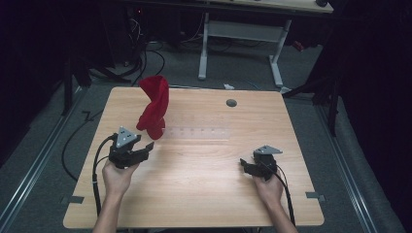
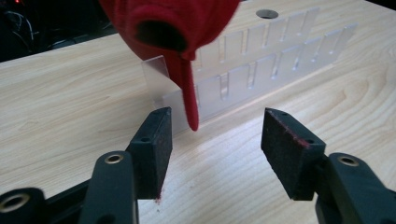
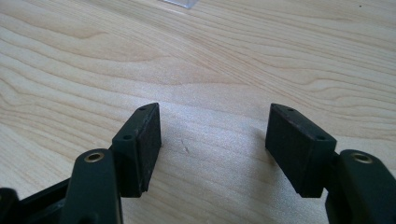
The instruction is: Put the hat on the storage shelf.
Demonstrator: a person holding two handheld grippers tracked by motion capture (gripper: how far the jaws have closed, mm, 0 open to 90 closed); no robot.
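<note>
A red cloth item (image 1: 154, 109), perhaps a sock or cap, stands draped over the left end of a clear slotted acrylic rack (image 1: 199, 131) on the wooden table (image 1: 209, 194). In the left gripper view the red cloth (image 2: 173, 28) hangs over the rack (image 2: 252, 70), a thin red strip dangling down. My left gripper (image 1: 145, 146) sits just in front of it, open and empty (image 2: 215, 144). My right gripper (image 1: 247, 165) rests over bare wood at the front right, open with nothing between its pads (image 3: 212, 149).
A round grommet hole (image 1: 231, 103) lies near the table's far edge. Behind the table stand a white desk frame (image 1: 243, 43) and floor cables (image 1: 141, 58). Dark curtains flank both sides.
</note>
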